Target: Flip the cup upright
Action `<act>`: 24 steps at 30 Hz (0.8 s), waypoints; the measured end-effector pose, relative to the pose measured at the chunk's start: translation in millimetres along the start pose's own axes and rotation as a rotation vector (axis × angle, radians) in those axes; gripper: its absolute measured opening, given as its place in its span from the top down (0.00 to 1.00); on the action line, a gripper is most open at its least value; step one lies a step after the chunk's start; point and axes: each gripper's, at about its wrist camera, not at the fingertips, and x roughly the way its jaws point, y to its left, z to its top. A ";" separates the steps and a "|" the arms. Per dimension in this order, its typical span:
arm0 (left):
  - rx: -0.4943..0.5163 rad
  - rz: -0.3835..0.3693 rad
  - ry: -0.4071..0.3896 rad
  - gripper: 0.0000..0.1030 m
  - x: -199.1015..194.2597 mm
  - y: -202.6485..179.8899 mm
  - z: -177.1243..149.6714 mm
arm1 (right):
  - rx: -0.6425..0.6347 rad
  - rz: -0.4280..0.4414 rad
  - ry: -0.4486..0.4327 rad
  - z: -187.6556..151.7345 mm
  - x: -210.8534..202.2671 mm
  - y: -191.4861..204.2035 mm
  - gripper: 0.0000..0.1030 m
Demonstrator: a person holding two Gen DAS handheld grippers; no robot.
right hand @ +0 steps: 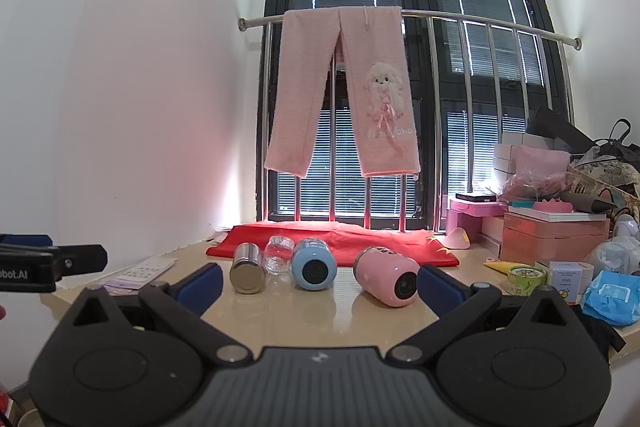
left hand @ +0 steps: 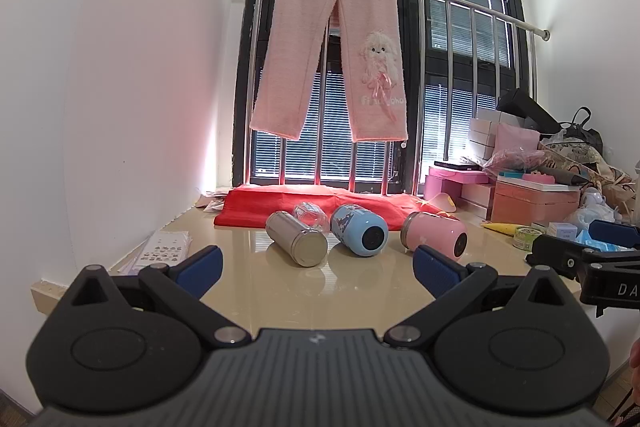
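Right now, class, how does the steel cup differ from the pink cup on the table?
The steel cup is bare shiny metal; the pink cup is glossy pink. The steel cup looks slimmer, the pink cup fatter. The steel cup lies far left, the pink cup far right of the row. Both lie on their sides, bases toward the cameras.

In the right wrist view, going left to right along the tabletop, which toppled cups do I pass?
Steel cylindrical cup → clear glass cup → light blue cup → pink cup. All four lie on their sides, beyond the open right gripper.
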 end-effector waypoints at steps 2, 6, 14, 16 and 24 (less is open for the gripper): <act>-0.001 -0.001 0.000 0.00 -0.4 0.3 0.2 | -0.001 0.000 0.000 0.0 0.1 0.1 0.00; -0.001 0.000 -0.002 0.00 -1.7 0.1 0.5 | -0.001 0.000 0.000 0.2 -0.1 0.2 0.00; -0.002 0.002 -0.003 0.00 -2.9 1.4 1.5 | -0.001 0.001 -0.001 0.1 0.0 0.2 0.00; -0.004 0.001 -0.003 0.00 -3.3 2.4 2.7 | -0.001 0.002 -0.002 1.2 0.1 -0.4 0.00; -0.003 0.002 -0.003 0.00 -3.1 2.3 3.1 | -0.002 0.002 -0.002 1.3 0.2 -0.4 0.00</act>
